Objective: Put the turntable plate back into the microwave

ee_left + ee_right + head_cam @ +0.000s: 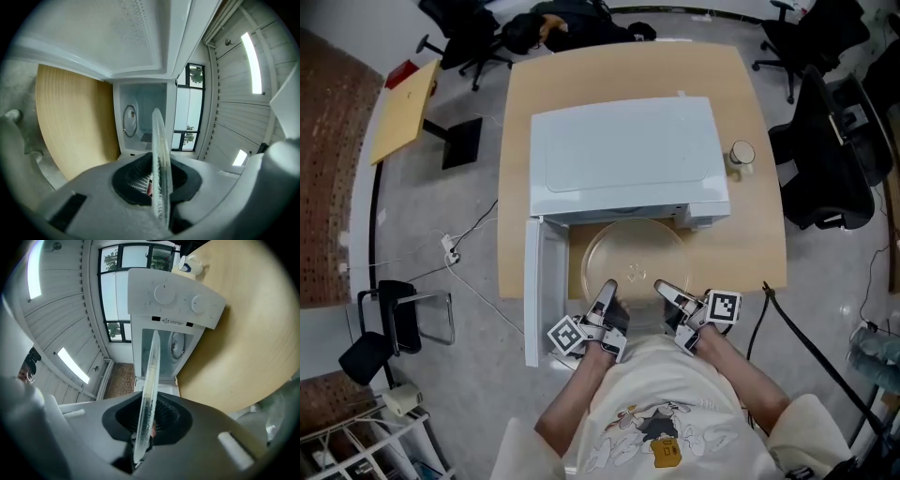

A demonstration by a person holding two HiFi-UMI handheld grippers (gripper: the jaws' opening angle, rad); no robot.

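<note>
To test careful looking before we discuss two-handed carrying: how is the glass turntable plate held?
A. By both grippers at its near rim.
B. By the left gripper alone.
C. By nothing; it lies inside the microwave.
A: the left gripper and right gripper are each shut on the near rim of the glass plate, in front of the microwave.

microwave [623, 159]: one. turntable plate [636, 253]: one. grippers: two, namely left gripper [607, 289] and right gripper [664, 287]. marker cubes [565, 335]: two, one per gripper. bench [759, 234]: one. cup [742, 154] on bench: one. microwave knobs [165, 294]: two. person [666, 412]: one.
</note>
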